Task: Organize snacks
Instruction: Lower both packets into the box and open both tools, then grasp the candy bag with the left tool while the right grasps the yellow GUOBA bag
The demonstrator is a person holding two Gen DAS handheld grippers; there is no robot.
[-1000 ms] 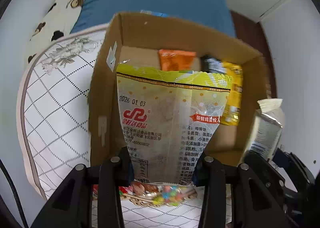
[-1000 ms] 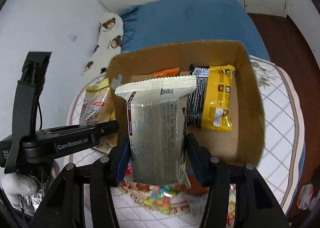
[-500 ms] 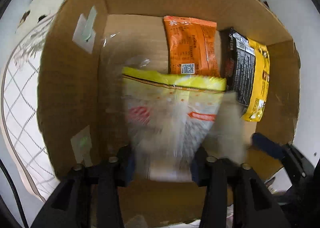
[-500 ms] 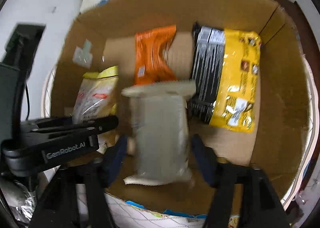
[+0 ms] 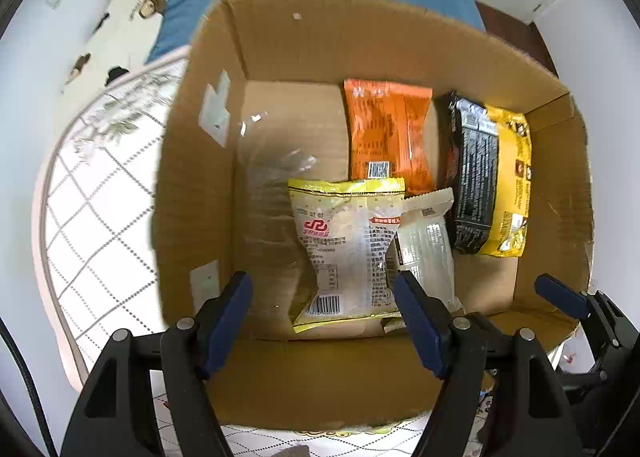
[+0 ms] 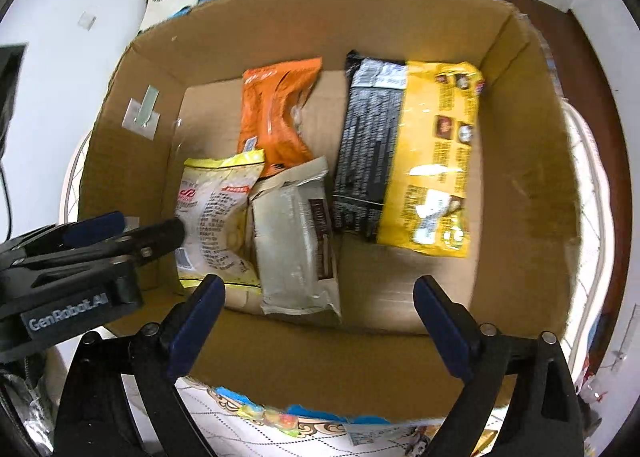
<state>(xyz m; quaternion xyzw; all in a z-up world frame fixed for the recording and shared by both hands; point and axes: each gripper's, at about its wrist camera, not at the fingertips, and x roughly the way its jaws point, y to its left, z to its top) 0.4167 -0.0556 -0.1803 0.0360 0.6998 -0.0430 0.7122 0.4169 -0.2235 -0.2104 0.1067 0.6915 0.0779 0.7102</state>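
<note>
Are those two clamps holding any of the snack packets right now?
No. The left gripper and right gripper have just been opening; the yellow packet and white packet lie free in the cardboard box.

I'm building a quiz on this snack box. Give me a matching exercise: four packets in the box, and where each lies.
Things:
1. orange packet
2. black-and-yellow packet
3. pale yellow-edged packet
4. grey-white packet

Places in the cardboard box, right wrist view:
A. near left, next to the left gripper
B. right side
C. far middle
D. near middle

Pairs: 1-C, 2-B, 3-A, 4-D
</note>
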